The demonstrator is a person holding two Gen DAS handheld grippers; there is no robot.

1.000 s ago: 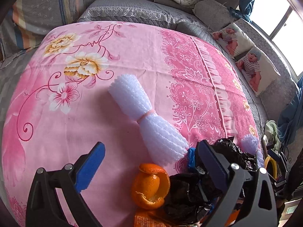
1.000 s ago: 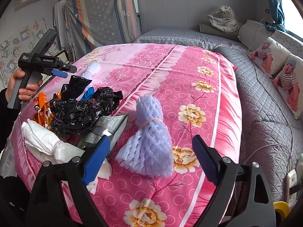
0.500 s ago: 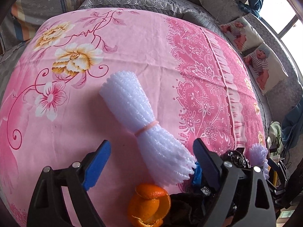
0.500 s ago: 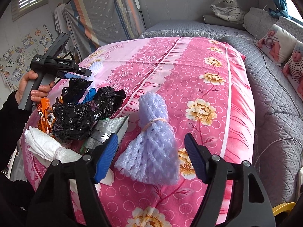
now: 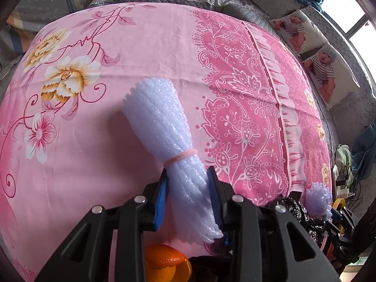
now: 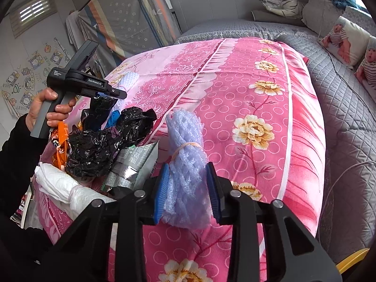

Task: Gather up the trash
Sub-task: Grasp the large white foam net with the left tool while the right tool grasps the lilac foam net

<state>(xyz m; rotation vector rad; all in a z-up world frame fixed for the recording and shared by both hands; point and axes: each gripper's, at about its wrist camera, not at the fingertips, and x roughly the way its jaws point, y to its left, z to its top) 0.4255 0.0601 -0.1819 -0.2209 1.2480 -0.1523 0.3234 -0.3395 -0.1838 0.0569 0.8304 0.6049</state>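
Left fingers (image 5: 162, 202) pinch white net (image 5: 174, 155); right gripper (image 6: 186, 189) pinches purple net (image 6: 185, 164), both on bed (image 6: 270, 89). Grasp step; next, lift toward black bag (image 6: 101, 145), 9 o'clock.

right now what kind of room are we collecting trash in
Most likely a bedroom. The trash lies on a bed under a pink floral sheet, with a grey quilted cover beside it, baby-print pillows along the window side and a plush tiger at the head.

left gripper (image 5: 188, 197) | clamped on white foam bundle (image 5: 174, 155) | pink bedspread (image 5: 117, 47)
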